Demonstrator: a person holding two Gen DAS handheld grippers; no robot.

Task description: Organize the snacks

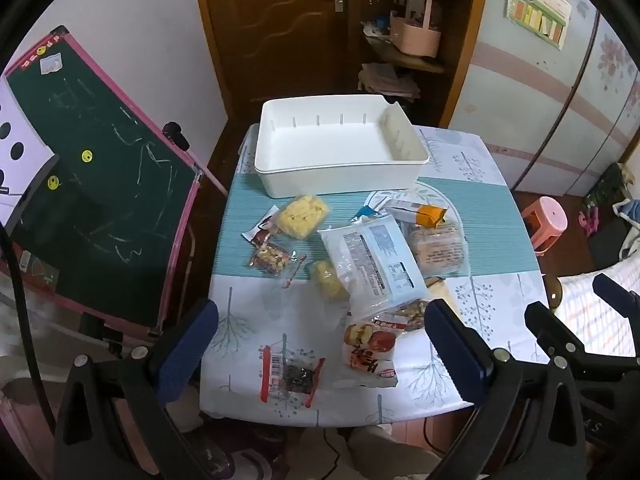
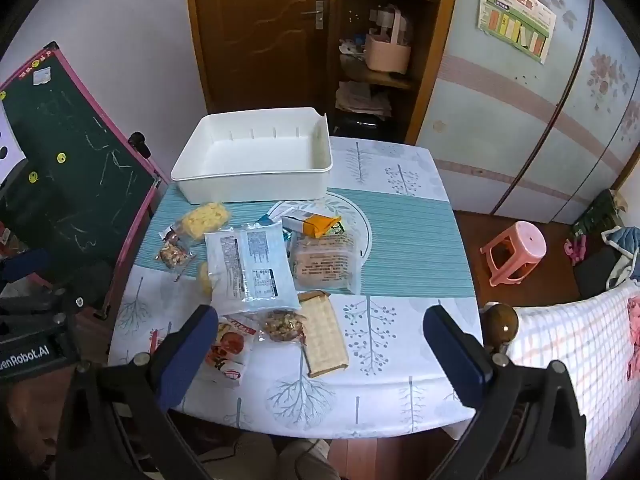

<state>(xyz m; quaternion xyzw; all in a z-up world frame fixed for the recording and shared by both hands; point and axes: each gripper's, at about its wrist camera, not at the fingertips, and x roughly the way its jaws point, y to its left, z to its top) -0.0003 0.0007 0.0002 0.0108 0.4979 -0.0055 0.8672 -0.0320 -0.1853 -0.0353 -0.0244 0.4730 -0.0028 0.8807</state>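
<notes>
A white bin (image 1: 340, 168) (image 2: 256, 184) stands empty at the far side of the table. Several snack packets lie in front of it: a large blue-white pack (image 1: 374, 264) (image 2: 250, 266), a yellow puff bag (image 1: 302, 216) (image 2: 206, 216), a nut packet (image 1: 270, 260) (image 2: 172, 256), a red-white packet (image 1: 370, 346) (image 2: 226, 350), a dark-fruit packet (image 1: 290, 374), a wafer bar (image 2: 322, 334) and a cracker pack (image 1: 438, 246) (image 2: 324, 262). My left gripper (image 1: 320, 344) is open and empty above the near table edge. My right gripper (image 2: 320, 344) is open and empty, also at the near edge.
A patterned cloth covers the table (image 1: 480, 216) (image 2: 400, 216). A green chalkboard easel (image 1: 92, 184) (image 2: 64, 184) stands close on the left. A pink stool (image 1: 546, 224) (image 2: 516, 256) and a checked fabric chair back (image 2: 572, 360) are on the right. A door and shelves stand behind.
</notes>
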